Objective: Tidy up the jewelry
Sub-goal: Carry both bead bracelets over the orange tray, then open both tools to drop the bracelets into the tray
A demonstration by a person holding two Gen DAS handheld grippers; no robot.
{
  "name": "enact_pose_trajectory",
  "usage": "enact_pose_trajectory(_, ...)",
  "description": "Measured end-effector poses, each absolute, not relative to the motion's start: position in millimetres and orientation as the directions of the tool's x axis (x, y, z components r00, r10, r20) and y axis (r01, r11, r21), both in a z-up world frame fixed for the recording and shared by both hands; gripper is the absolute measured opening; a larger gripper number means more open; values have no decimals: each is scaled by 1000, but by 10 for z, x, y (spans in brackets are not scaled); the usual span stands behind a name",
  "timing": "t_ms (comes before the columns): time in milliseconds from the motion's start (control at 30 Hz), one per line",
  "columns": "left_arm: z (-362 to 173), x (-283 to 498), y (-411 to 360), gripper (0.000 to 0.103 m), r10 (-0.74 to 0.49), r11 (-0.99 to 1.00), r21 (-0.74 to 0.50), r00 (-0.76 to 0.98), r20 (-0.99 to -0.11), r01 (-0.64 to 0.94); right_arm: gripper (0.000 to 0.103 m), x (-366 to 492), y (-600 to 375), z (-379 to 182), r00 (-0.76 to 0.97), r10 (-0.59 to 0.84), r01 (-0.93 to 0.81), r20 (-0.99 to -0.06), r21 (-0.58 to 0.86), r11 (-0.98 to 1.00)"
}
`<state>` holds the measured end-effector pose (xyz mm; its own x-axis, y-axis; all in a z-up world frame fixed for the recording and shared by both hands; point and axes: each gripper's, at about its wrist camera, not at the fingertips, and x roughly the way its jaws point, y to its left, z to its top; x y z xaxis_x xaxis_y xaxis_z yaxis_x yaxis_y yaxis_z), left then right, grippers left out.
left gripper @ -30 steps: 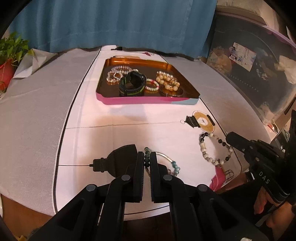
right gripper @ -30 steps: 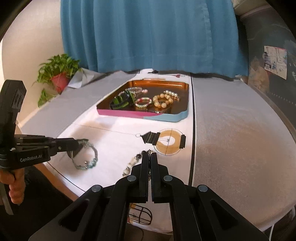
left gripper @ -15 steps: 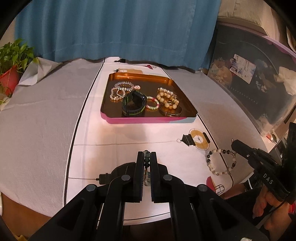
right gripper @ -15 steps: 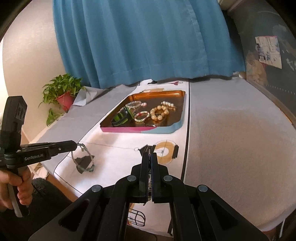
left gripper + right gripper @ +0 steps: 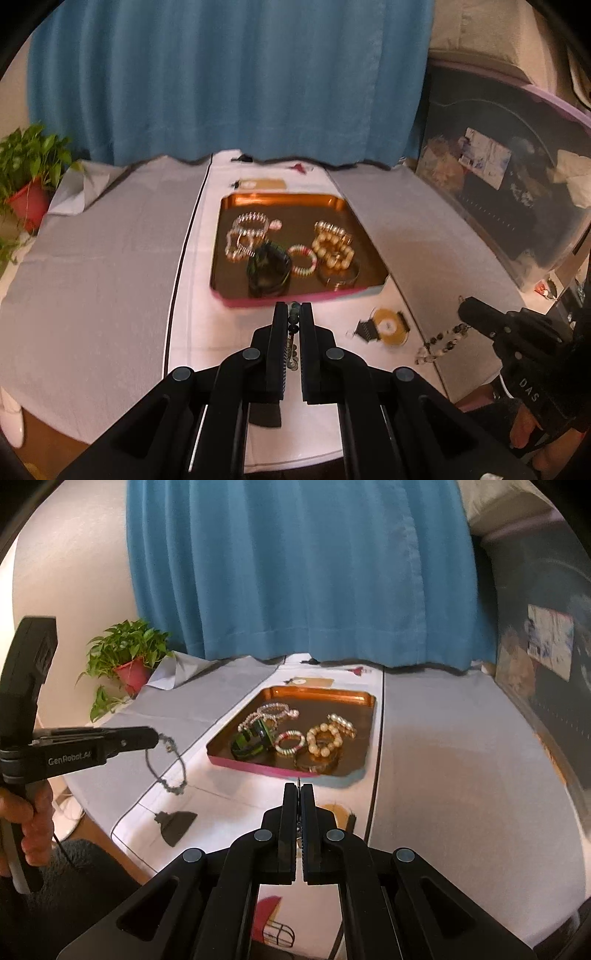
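My left gripper (image 5: 293, 307) is shut on a bracelet of dark green and teal beads (image 5: 293, 322), which hangs off the table below its tips. In the right wrist view the same left gripper (image 5: 157, 737) holds the teal bracelet (image 5: 167, 770) dangling in the air. My right gripper (image 5: 299, 786) is shut, and only a sliver of beads shows between its fingers. The left wrist view shows the right gripper (image 5: 466, 310) with a black-and-white bead bracelet (image 5: 439, 339) hanging from its tip. Ahead lies a copper tray (image 5: 258, 302) (image 5: 255, 767) holding several bracelets and a black-green band (image 5: 267, 269).
A white printed mat (image 5: 229, 325) runs down the grey tablecloth, with a bulb drawing (image 5: 386, 326) near the tray. A potted plant (image 5: 127, 659) stands at the far left. A blue curtain (image 5: 295, 572) hangs behind, and a dark cluttered bin (image 5: 498, 206) is to the right. A hand (image 5: 33, 812) grips the left tool.
Both grippers have risen, lifting their bracelets off the mat; the bracelets now dangle in the air. The tray sits lower and nearer in both views.
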<state>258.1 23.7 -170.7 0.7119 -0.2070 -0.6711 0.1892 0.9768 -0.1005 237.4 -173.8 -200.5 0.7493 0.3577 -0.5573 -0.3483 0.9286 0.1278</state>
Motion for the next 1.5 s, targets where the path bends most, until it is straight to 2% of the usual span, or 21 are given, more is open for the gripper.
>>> enact_pose_trajectory(433, -1346, 2910, 77, 4, -272, 956, -86, 741, -614, 280, 2, 2720, -1515, -1451, 777, 361, -381, -516, 72, 922)
enact_pose_trajectory(700, -932, 3338, 144, 4, -343, 933, -97, 773, -533, 347, 2, 3216, -1422, -1159, 788, 368, -420, -494, 7, 907)
enact_pose_trajectory(833, -878, 3645, 116, 4, -356, 926, -86, 777, -520, 367, 2, 3526, -1350, -1147, 783, 367, -429, -503, -7, 903)
enact_pose_trajectory(967, -1059, 3985, 104, 4, -349, 928, -82, 774, -529, 362, 2, 3831, -1244, -1311, 771, 364, -425, -523, 3, 905)
enact_pose_trajectory(1033, -1213, 4179, 119, 4, -329, 935, -73, 770, -546, 347, 2, 4000, -1177, -1483, 764, 351, -411, -541, 12, 912)
enact_pose_trajectory(1133, -1558, 4490, 193, 4, -320, 943, -124, 731, -603, 310, 2, 4202, -1123, -1770, 753, 321, -374, -574, 28, 927)
enact_pose_trajectory(1267, -2096, 4791, 217, 4, -290, 954, -157, 653, -699, 255, 2, 4479, -1127, -2283, 695, 305, -295, -651, 129, 947)
enact_pose_trajectory(1500, -2575, 4824, 197, 5, -213, 970, -98, 577, -788, 224, 2, 4619, -1203, -2841, 607, 310, -263, -732, 183, 947)
